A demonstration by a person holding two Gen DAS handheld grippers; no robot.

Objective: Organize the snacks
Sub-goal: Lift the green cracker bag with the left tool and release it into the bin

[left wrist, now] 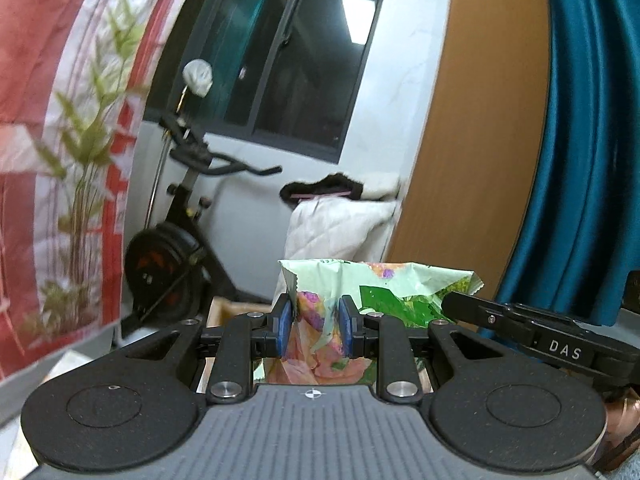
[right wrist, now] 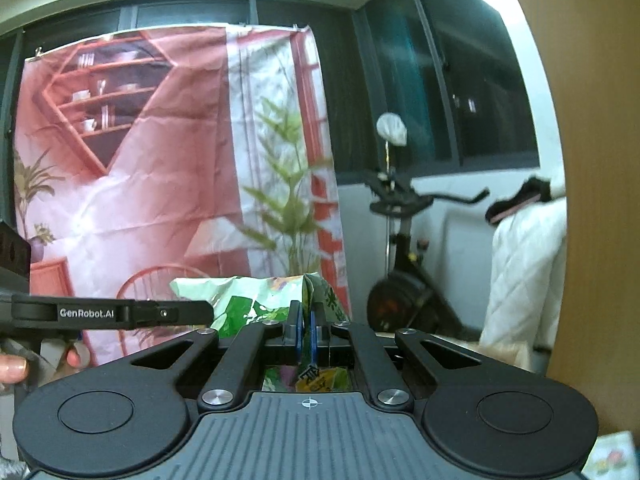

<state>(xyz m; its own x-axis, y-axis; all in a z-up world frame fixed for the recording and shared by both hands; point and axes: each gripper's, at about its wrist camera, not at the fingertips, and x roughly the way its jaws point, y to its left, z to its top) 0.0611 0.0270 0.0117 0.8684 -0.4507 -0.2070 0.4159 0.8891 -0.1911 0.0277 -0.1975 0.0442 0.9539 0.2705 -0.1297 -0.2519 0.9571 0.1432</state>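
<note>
Left wrist view shows the left gripper (left wrist: 315, 330) clenched on one end of the green snack bag (left wrist: 360, 300), which bunches between its blue pads; the bag's long axis runs sideways toward the right gripper (right wrist: 307, 334), pinched tight on the opposite edge. Both hands are equally near, the bag stretched between them, with the exercise bike (left wrist: 176, 248) well beyond it.

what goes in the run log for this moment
left gripper: shut on crinkly green snack bag | right gripper: shut on same bag | bag: held aloft
</note>
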